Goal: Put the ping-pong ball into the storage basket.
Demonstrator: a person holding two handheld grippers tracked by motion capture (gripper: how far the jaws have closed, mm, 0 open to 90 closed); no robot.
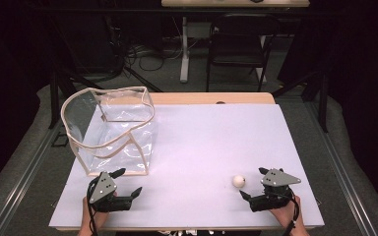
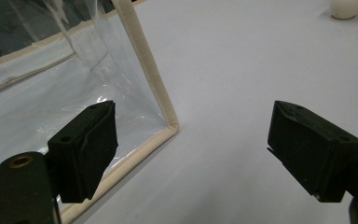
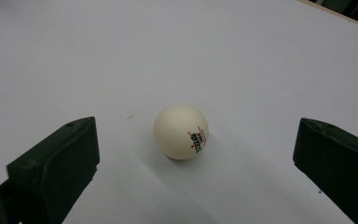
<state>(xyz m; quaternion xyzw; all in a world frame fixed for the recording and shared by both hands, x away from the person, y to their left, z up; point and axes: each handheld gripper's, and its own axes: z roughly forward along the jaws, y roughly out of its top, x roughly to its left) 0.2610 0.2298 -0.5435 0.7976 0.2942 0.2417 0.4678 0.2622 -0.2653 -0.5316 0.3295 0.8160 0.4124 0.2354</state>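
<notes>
Here the white ball point(image 3: 181, 131) lies on the table point(image 1: 202, 142) near its front right corner, just ahead of the right gripper point(image 1: 257, 184), whose jaws stand spread wide with nothing between them. It bears small dark and red print, too small to read. The left gripper point(image 1: 127, 183), also spread and empty, sits near the front left corner beside the clear bag point(image 1: 110, 129).

Left gripper point(image 2: 193, 144) seen with jaws spread wide, nothing held between them. Clear plastic bag point(image 2: 51, 79) with cream-trimmed edges is stood at the left; its near bottom corner lies between the jaws, just beside the left one. White table surface point(image 2: 242, 74) is seen beyond. White ball point(image 2: 348, 8) is cut off at far right.
</notes>
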